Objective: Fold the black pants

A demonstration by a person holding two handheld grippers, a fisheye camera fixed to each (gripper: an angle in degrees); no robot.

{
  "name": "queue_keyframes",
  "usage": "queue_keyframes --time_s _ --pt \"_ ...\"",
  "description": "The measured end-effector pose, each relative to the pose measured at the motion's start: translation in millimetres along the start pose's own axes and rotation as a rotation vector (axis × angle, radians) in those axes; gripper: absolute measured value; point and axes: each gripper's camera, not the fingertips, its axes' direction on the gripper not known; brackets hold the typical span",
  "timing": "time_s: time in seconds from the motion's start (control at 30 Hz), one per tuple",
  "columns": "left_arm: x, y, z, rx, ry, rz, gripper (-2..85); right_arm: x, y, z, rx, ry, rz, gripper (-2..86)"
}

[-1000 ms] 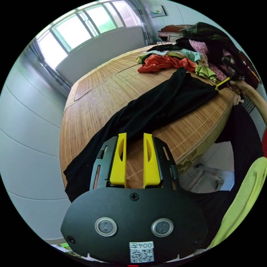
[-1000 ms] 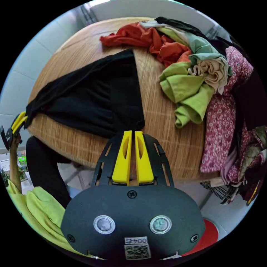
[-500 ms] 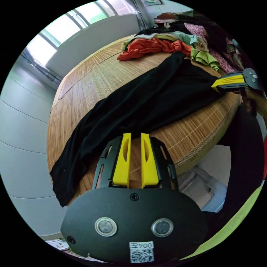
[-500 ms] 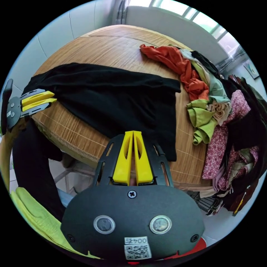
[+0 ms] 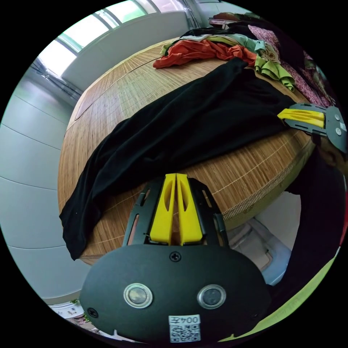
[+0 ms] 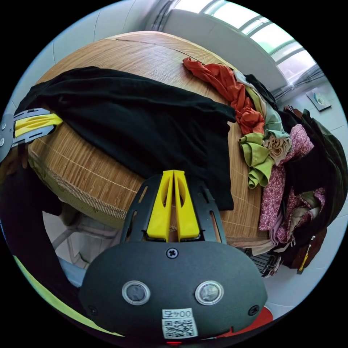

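Now: limp black pants (image 5: 188,116) on ribbed bamboo mat (image 5: 119,94) — both grippers' (image 5: 175,177) (image 6: 173,174) yellow jaws together, empty.

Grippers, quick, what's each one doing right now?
Left gripper: shut, holding nothing.
Right gripper: shut, holding nothing, beside the black pants.

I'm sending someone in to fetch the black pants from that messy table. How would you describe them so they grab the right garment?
Start at the bamboo-topped table and its heap of clothes at one end. The black pants lie apart from that heap, spread lengthwise along the table's near edge. They are the one long, plain black garment laid out flat, not bunched like the orange, green and floral pieces.
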Motion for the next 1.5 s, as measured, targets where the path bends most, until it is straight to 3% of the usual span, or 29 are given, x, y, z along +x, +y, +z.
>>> queue_keyframes --time_s 0.2,0.6,0.93,1.5 --pt "-12.3 9.6 0.1 0.045 0.046 -0.030 0.6 42.1 25.9 -48.1 0.031 -0.165 0.167 -0.7" --pt "-32.3 34.8 -33.5 0.122 0.161 -0.179 0.7 73.3 59.8 -95.8 0.018 -0.189 0.211 2.7" --pt "-41.0 54.2 -43.1 0.123 0.040 -0.184 0.7 87.0 59.4 -112.5 0.016 -0.177 0.190 3.7" --pt "-90.7 82.6 -52.5 0.176 0.021 -0.253 0.6 107.6 43.9 -128.2 0.033 -0.164 0.172 4.1"
